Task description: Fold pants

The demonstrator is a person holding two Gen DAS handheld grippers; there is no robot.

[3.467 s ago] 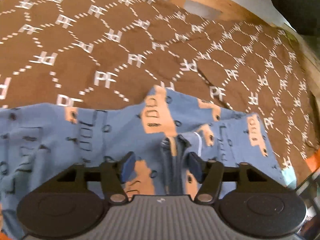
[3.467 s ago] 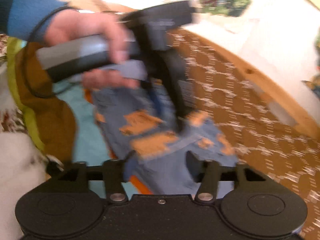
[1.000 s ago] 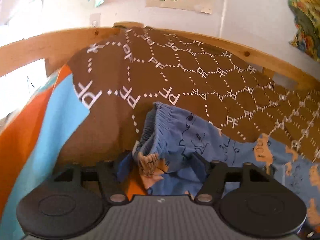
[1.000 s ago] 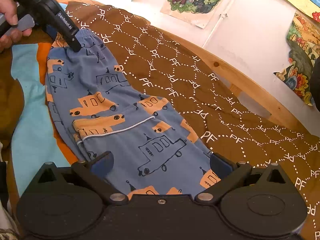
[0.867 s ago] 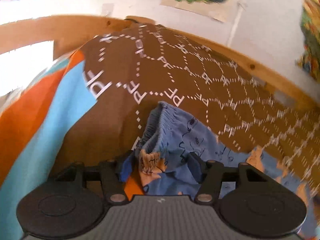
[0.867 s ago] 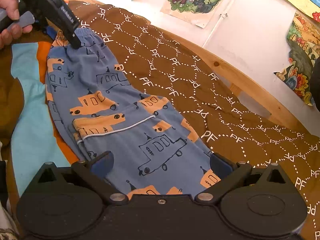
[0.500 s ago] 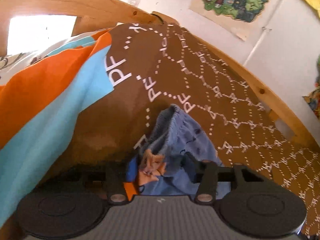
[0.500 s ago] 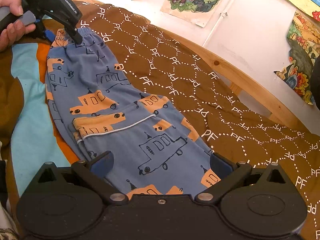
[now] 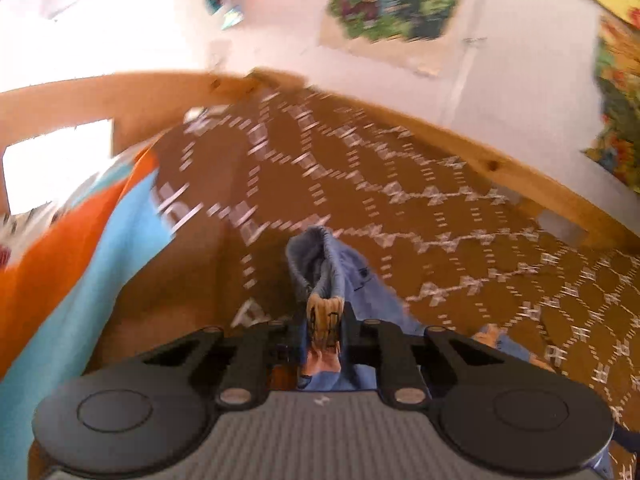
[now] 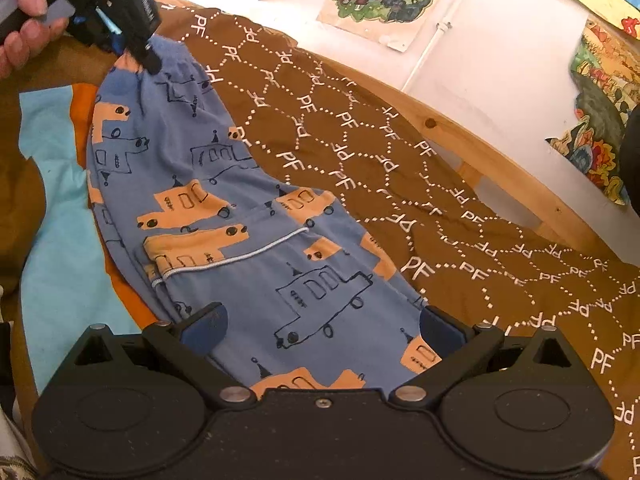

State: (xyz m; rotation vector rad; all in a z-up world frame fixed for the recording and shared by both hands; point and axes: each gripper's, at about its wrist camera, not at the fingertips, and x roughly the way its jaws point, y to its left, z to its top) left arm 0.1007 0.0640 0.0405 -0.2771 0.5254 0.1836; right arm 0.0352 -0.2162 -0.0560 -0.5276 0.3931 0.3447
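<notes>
Left wrist view, blurred: the left gripper point(image 9: 324, 336) is closing its jaws on the waistband point(image 9: 316, 256) of the pants point(image 9: 352, 280), a bunched fold of blue and orange cloth pinched upright between the fingers point(image 9: 348, 320). The grip sits at the very end of the garment, presumably so that whole end can be lifted and carried over in one piece. Beyond it the brown bedspread point(image 9: 400, 208) with its white dotted pattern runs to the wooden bed rail point(image 9: 480, 152) at the far edge; an orange and light-blue sheet point(image 9: 80, 260) shows at the left edge of the bed. Right wrist view, sharp: the pants point(image 10: 248, 208), blue with orange vehicle prints, lie lengthwise along the bed's near side, partly on the bedspread point(image 10: 400, 168), partly over the sheet point(image 10: 60, 240). A hand point(image 10: 24, 20) holds the left gripper point(image 10: 148, 60) at the far top corner, on the waistband. The right gripper point(image 10: 320, 328) hovers low over the near end, fingers point(image 10: 204, 324) spread wide with cloth beneath them, gripping nothing; seemingly poised to pin or take that end. Fold not yet made, I judge.
</notes>
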